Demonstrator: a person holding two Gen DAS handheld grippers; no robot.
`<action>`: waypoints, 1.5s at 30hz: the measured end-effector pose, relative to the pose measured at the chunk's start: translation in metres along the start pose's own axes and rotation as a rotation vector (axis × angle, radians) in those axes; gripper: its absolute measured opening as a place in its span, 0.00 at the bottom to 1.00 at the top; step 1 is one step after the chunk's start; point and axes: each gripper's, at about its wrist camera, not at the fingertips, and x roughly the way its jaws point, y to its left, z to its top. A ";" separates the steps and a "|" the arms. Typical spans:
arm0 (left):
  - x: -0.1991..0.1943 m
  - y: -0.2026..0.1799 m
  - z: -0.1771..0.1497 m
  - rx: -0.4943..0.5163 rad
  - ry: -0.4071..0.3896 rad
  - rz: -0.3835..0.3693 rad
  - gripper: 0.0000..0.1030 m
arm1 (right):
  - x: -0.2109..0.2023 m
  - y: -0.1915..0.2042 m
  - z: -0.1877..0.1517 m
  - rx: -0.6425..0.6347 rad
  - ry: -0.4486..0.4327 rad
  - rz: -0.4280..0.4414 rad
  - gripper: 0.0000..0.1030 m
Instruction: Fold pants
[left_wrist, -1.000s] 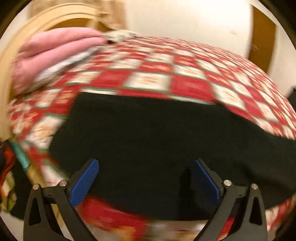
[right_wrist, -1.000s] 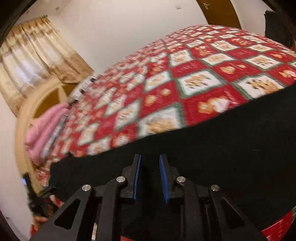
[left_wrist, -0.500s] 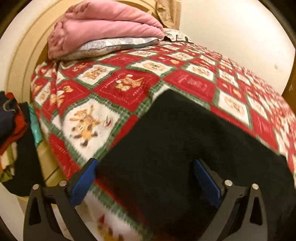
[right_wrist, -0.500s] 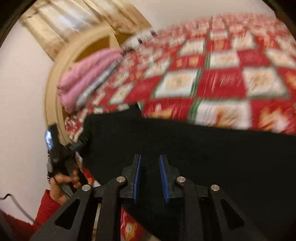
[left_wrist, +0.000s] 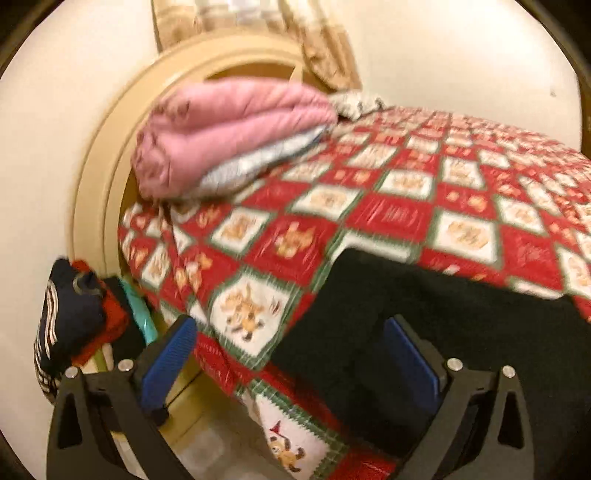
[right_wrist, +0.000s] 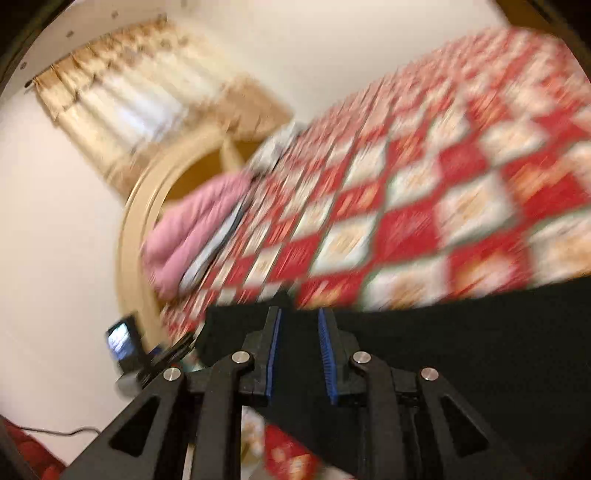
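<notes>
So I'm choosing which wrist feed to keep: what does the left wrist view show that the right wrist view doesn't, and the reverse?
Only the left wrist view: a pile of dark and red clothes beside the bed and the left gripper, jaws wide open.

Only the right wrist view: a small lit screen and the right gripper, jaws a little apart over the cloth.

Both: black pants on the red patchwork quilt, pink folded bedding, curtains.

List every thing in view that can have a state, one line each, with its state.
Left tongs, open wide, gripping nothing.
Right tongs, narrow gap that has just been opening; black cloth between the pads, grip unclear.
Black pants, spread on the bedspread near its edge.
Pink blanket, folded, resting on a pillow.
Curtains, drawn closed.
</notes>
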 end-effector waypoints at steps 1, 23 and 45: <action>-0.004 -0.003 0.004 0.000 -0.015 -0.030 1.00 | -0.031 -0.010 0.008 0.010 -0.088 -0.071 0.39; -0.011 -0.093 -0.048 0.108 0.103 -0.290 1.00 | -0.257 -0.151 -0.026 0.276 -0.529 -0.875 0.72; 0.041 -0.009 -0.045 -0.113 0.225 -0.162 1.00 | -0.248 -0.162 -0.024 0.344 -0.420 -0.788 0.07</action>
